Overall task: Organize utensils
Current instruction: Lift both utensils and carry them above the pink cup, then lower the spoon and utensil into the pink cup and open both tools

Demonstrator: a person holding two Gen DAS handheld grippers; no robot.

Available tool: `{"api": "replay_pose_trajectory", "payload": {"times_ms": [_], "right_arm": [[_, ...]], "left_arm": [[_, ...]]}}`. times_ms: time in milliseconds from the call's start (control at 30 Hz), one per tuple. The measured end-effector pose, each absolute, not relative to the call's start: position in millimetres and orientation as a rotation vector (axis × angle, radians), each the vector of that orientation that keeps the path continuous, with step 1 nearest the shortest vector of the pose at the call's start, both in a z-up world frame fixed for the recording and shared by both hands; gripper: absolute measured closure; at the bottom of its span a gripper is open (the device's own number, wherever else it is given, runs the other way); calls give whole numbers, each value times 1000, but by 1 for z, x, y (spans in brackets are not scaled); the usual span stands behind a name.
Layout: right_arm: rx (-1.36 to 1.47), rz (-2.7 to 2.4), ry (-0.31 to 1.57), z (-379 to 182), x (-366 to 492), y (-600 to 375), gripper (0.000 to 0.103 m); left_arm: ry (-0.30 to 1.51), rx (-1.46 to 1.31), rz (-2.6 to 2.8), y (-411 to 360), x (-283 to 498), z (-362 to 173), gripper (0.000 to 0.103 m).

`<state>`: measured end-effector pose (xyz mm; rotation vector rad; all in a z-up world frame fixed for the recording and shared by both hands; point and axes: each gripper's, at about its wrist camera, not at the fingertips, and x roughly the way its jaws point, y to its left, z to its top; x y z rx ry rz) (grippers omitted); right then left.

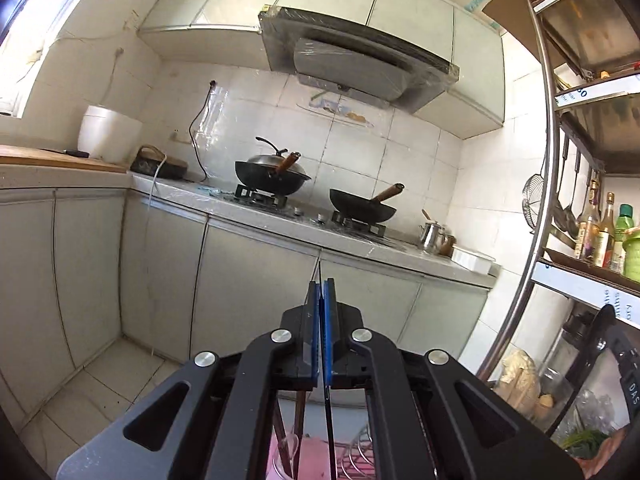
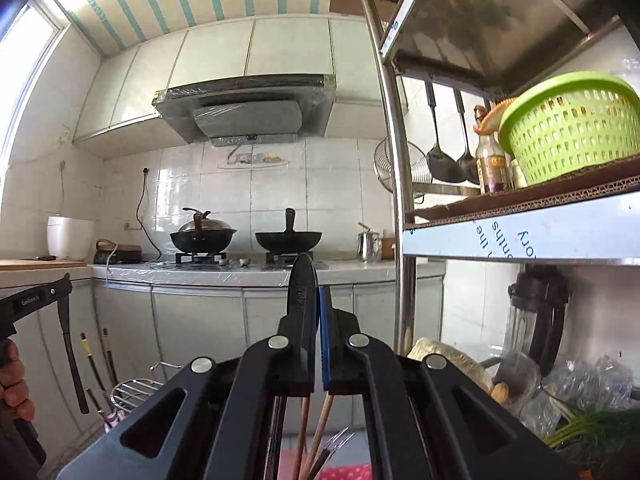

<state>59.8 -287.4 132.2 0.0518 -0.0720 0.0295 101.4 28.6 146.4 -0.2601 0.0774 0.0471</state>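
The left tool is clamped on a thin dark chopstick, low centre of frame. The right tool grips a black spoon at centre, above upright chopsticks.

both wrist cameras look out along their own fingers, raised off the floor and aimed across the kitchen at the stove counter, which stands well off in each view. the left view tilts and faces the hood and two woks from the left, with the steel rack at its right edge; the right view sits level and close beside that rack, whose shelves fill its right half. shared ground is the hood, woks, counter and rack, and the right view also catches the left gripper at its left edge.
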Motion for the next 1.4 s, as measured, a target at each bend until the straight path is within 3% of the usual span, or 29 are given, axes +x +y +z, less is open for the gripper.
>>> {"api": "replay_pose_trajectory", "payload": {"times_ms": [400,1000,1400], "right_arm": [[-101,-29,-153,87,91,-253,102],[-31,26,89,12,72,-258,101],[-13,45,194,25,81,-268,100]], "left_arm": [[34,-165,76,13,127,97,102],[143,-112,16,7,108,26,102],[281,-147,-30,18,110,7,102]]}}
